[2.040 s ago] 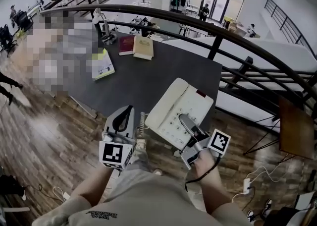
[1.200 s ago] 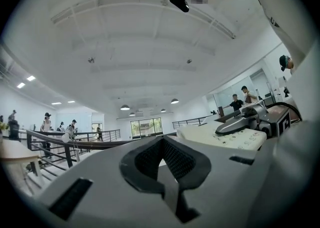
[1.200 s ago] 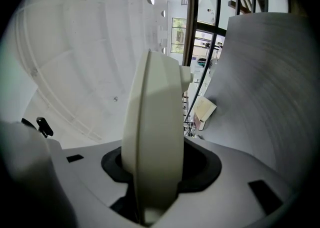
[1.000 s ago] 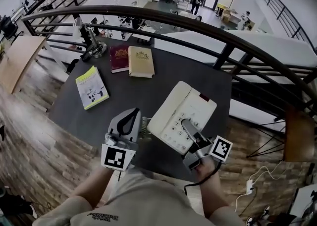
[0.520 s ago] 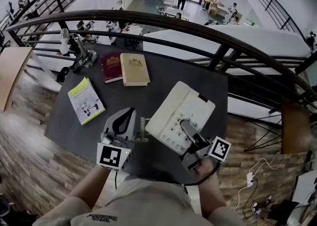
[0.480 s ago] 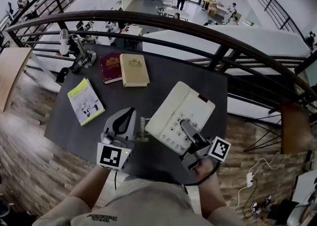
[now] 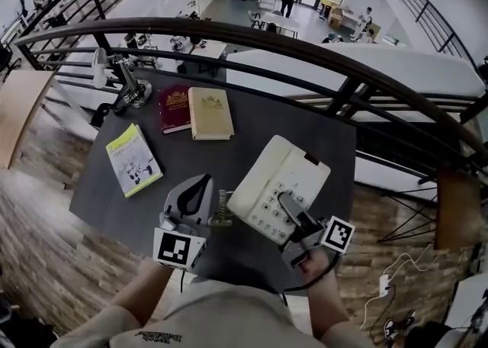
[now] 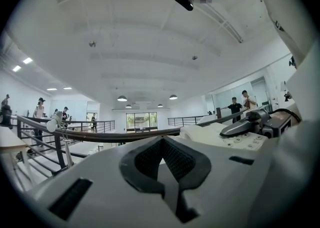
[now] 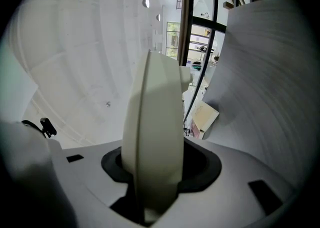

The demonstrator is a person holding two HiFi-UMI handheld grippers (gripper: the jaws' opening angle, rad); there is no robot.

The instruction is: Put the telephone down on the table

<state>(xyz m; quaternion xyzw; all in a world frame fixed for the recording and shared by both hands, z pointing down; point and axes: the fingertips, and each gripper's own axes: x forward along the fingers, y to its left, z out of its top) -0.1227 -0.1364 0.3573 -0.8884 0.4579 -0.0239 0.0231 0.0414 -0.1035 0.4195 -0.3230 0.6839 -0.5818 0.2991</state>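
**Near edge, left.** Left gripper [image 7: 200, 184], held level over the tabletop [image 7: 229, 140], marker cube toward the person. Jaws pressed together, nothing between them.

**Beside it, right.** Coiled cord [image 7: 220, 209], lying between that gripper and the telephone.

**Near edge, right.** Right gripper [image 7: 284, 202], held level. Jaws pinching the near rim of the telephone [image 7: 288, 165], with the upper jaw lying across the keypad.

**Telephone.** Cream, push-button type. It sits askew over the near right part of the tabletop, its far end angled toward the far right corner. Whether its base rests on the surface cannot be told.

**Left edge, midway.** Yellow-green booklet [image 7: 133, 159], lying flat, well apart from the telephone.

**Toward the far edge, middle.** Dark red book [image 7: 174, 108] and tan book [image 7: 210, 112], both flat, side by side.

**Far left corner.** Desk lamp [image 7: 126, 83], with its arm leaning out past the corner.

**Beyond the far edge.** Dark curved railing [image 7: 305, 41], open hall below.
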